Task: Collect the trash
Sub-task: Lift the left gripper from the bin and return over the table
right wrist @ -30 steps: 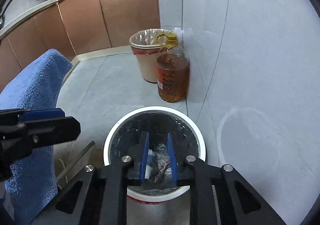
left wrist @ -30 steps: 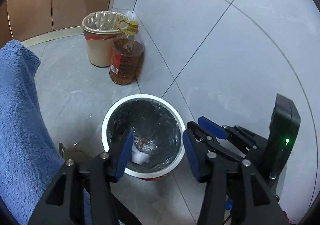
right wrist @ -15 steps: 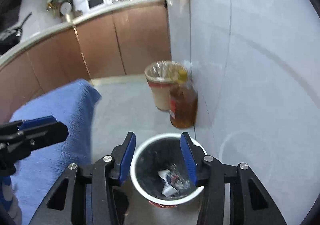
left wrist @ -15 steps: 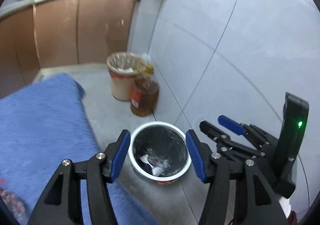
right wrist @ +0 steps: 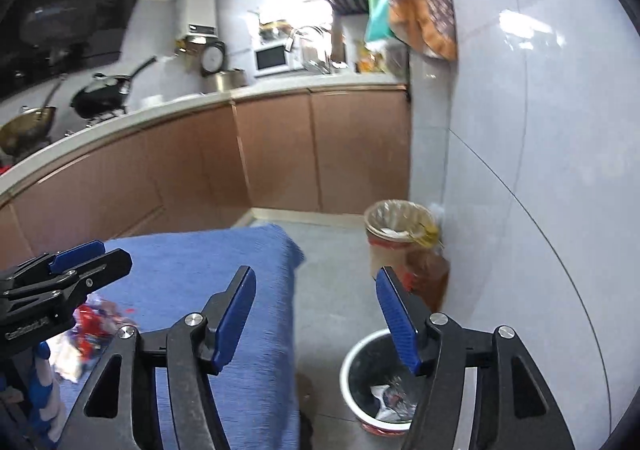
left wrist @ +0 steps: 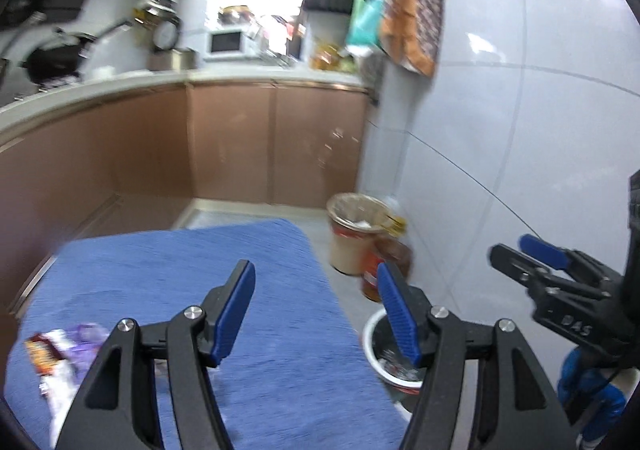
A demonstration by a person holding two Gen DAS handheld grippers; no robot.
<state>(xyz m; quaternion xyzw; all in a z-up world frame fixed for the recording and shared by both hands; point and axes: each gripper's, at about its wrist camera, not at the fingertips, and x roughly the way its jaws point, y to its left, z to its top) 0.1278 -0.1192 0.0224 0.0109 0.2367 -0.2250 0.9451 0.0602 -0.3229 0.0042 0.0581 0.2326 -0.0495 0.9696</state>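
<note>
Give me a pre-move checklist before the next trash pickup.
1. Left tongs open, nothing between them: ok.
2. Right tongs open and empty, having just opened: ok.
3. Wrappers left on the blue cloth: ok, targets remain.
4. White bin upright beside the cloth, earlier trash inside: ok.
5. Exact wrapper count and edges: cannot tell, blurred.

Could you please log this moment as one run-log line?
left tool: open, empty, just opening | right tool: open, empty, just opening | white bin: holds wrappers | blue cloth: wrappers remain
</note>
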